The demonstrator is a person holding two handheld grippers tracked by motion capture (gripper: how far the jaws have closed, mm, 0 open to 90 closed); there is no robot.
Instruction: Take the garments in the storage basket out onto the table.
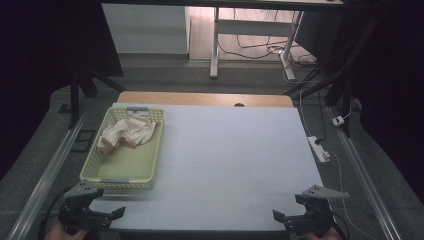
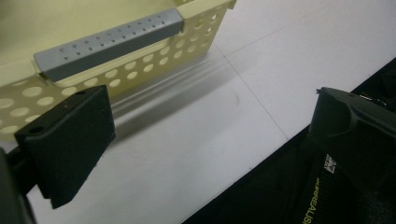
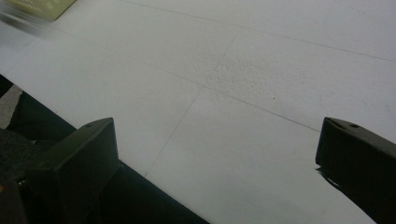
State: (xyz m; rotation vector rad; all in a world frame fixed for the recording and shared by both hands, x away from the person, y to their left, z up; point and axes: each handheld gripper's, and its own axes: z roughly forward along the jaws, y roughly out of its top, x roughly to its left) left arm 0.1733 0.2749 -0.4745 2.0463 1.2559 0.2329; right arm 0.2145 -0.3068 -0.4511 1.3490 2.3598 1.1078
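Both grippers, left (image 1: 107, 214) and right (image 1: 287, 218), wide apart and empty at table (image 1: 225, 150) edge; cloth (image 1: 127, 132) in basket (image 1: 95, 167) beyond

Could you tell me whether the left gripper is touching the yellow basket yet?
Apart. In the left gripper view, the left gripper has open jaws over bare white table, with a strip of table between its left jaw and the yellow basket.

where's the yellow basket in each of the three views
High view: the basket sits at the left of the white table top, a crumpled cloth in its far end.
Left gripper view: its perforated wall and grey handle run across the top left.
Right gripper view: one blurred corner at the top left.
Shared landmark: the white table top with its thin seams.
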